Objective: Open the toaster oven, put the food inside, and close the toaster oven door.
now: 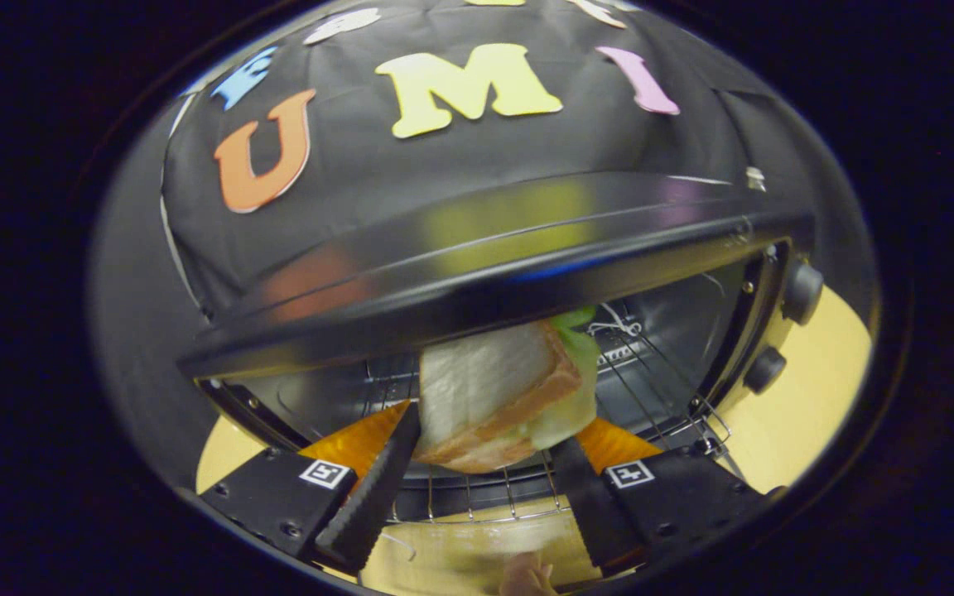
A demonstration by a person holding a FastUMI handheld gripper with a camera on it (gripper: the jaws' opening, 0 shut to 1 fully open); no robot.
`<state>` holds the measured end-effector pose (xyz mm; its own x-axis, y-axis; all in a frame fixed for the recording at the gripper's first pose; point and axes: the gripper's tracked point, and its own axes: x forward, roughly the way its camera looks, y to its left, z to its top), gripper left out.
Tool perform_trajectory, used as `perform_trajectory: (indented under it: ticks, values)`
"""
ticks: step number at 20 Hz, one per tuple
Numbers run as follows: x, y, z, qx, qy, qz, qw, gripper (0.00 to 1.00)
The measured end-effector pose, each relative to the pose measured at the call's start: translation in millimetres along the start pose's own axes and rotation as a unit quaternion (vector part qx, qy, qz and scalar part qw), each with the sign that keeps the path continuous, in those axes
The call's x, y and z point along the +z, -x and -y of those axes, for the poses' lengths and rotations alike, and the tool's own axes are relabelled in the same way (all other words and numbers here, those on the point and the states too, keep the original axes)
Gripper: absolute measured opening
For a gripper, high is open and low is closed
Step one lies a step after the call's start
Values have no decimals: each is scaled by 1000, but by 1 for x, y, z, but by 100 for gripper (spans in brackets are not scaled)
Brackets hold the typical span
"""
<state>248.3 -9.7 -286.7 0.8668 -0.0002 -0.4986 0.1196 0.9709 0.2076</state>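
Tongs [481, 447] clamped on sandwich [503, 396] sides, over toaster oven [477, 273] rack [651, 372]. Soft, light, layers prob slip; grip crust edges gently.

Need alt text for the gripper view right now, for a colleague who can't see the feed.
The tool holds a sandwich between both fingers, just over the wire rack at the mouth of the open toaster oven. The oven's black top spans the scene above, with two knobs on its far side; the oven sits on a pale yellow table.
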Motion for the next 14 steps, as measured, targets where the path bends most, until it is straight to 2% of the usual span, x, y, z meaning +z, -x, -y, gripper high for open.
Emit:
perform_trajectory:
  ticks: [3,6,10,14]
  values:
    - [-7,2,-2,13,10,-28,999,99]
    - [-11,6,-1,28,48,-38,998,100]
    - [-21,14,9,-4,140,-32,990,100]
    - [-33,29,8,-8,139,-30,990,99]
